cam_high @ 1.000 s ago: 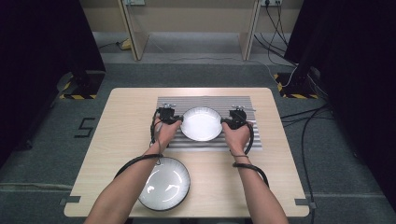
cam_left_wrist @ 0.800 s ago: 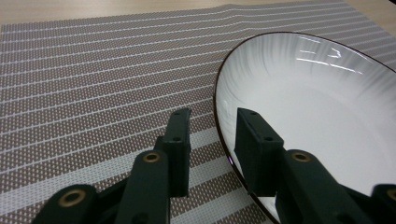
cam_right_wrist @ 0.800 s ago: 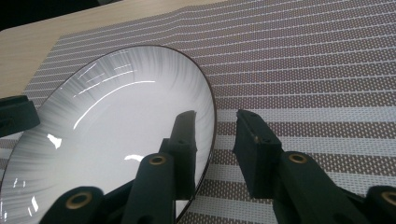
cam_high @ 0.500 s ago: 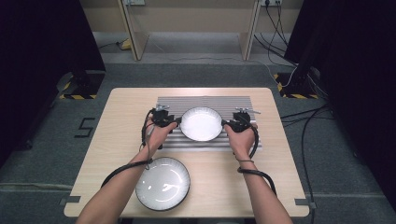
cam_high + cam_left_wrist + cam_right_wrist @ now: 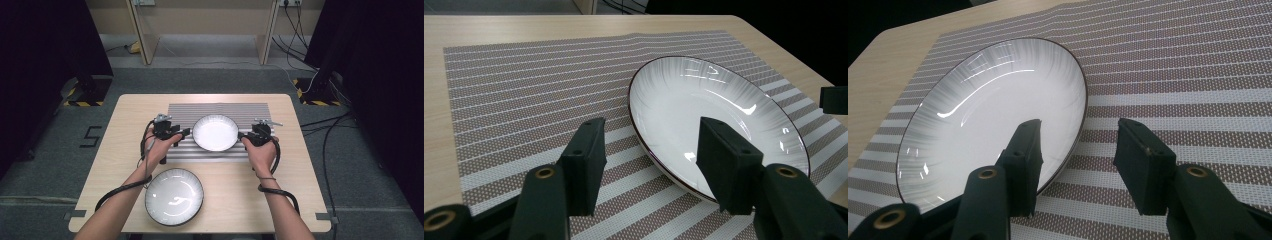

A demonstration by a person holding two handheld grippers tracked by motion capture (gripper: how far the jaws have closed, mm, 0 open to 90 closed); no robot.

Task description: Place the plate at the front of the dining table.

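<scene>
A white ribbed plate (image 5: 215, 132) with a thin dark rim lies flat on the striped placemat (image 5: 220, 109). My left gripper (image 5: 184, 133) sits just off its left edge and my right gripper (image 5: 243, 135) just off its right edge. In the left gripper view the left gripper (image 5: 651, 160) has just been opening; the plate (image 5: 714, 105) has its near rim showing in the gap, untouched. In the right gripper view the right gripper (image 5: 1080, 157) has likewise just been opening, and the plate's (image 5: 993, 110) edge lies below the gap, free of the pads.
A second, greyer plate (image 5: 174, 196) rests on the bare wooden table (image 5: 300, 190) near the front edge, beside the left forearm. Cables trail from both grippers along the arms. Dark stands and floor cables surround the table.
Both grippers have let go of the white plate and drawn outward from its rim, the left farther to the left. The plate stays on the placemat.
</scene>
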